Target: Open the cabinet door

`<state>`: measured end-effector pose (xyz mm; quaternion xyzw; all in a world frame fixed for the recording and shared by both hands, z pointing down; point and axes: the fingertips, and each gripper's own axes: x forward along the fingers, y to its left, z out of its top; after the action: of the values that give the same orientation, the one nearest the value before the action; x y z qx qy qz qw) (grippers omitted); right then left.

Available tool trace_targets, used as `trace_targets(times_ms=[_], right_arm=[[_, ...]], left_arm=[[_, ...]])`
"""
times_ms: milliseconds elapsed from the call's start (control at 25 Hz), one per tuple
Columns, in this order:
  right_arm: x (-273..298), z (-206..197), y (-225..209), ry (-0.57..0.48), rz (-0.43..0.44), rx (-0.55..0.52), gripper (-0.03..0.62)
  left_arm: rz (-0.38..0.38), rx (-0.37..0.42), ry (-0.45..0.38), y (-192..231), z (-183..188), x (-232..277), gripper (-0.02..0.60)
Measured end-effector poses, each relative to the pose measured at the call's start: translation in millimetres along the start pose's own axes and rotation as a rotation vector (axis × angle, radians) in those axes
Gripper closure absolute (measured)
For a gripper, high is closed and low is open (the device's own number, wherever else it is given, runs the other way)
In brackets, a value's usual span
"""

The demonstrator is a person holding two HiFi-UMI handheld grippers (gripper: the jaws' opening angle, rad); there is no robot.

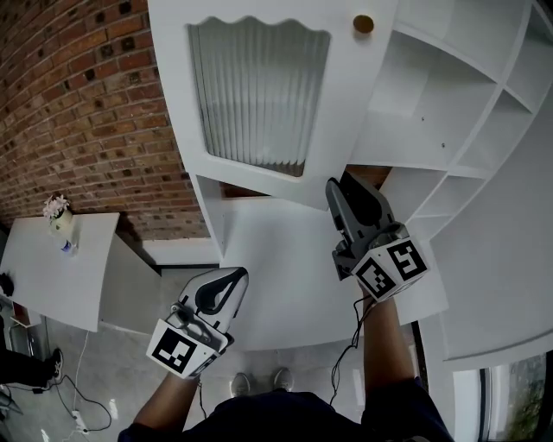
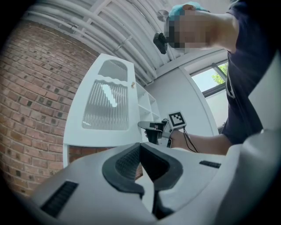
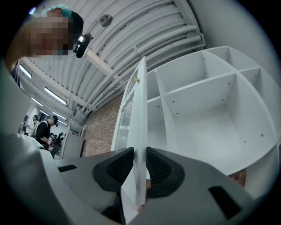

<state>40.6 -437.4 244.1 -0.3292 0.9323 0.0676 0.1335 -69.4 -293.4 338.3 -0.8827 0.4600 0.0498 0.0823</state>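
The white cabinet door (image 1: pixel 346 112), with a fluted glass panel and a brown knob (image 1: pixel 364 24), stands swung out from the open shelves (image 1: pixel 449 95). My right gripper (image 1: pixel 339 188) is at the door's lower edge. In the right gripper view the door's thin edge (image 3: pixel 141 110) runs between the right gripper's (image 3: pixel 139 151) dark pads, which press on it from both sides. My left gripper (image 1: pixel 233 278) hangs lower left, apart from the door, its jaws shut on nothing. The left gripper view shows the left gripper (image 2: pixel 141 146), the door (image 2: pixel 107 105) and the right gripper (image 2: pixel 145 126) beyond.
A brick wall (image 1: pixel 86 104) stands left of the cabinet. A white table (image 1: pixel 43 276) with a small flower vase (image 1: pixel 60 220) is at the far left, with cables (image 1: pixel 78 406) on the floor below. People (image 3: pixel 44 129) stand far off in the right gripper view.
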Motion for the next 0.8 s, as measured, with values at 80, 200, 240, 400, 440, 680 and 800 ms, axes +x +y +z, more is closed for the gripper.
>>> trace_targets(times_ms=[80, 200, 240, 400, 440, 680, 800], right_arm=[[-7.9, 4.5, 13.9, -0.001, -0.007, -0.003, 0.496], [-19.7, 9.4, 36.5, 0.003, -0.012, -0.022, 0.502], [-23.6, 10.6, 44.3, 0.005, -0.014, -0.03, 0.503], [-36.7, 16.8, 79.9, -0.001, 0.0, -0.049, 0.51], [-39.1, 18.4, 90.7, -0.002, 0.01, -0.059, 0.51], [-44.0, 25.5, 163.9, 0.006, 0.092, -0.14, 0.51], [-39.0, 26.7, 194.6, 0.005, 0.127, -0.181, 0.505]], left_arm=[[-0.016, -0.005, -0.009, -3.7, 4.8, -7.8, 0.575], [-0.042, -0.007, -0.018, -10.5, 9.5, -20.5, 0.575], [-0.051, -0.007, -0.018, -12.9, 10.3, -25.5, 0.575], [-0.072, -0.013, -0.029, -17.8, 18.2, -44.9, 0.575], [-0.073, -0.017, -0.038, -18.0, 21.7, -49.1, 0.575], [-0.09, -0.023, -0.075, -23.2, 37.5, -72.7, 0.575], [-0.101, -0.022, -0.078, -24.2, 40.5, -82.4, 0.575]])
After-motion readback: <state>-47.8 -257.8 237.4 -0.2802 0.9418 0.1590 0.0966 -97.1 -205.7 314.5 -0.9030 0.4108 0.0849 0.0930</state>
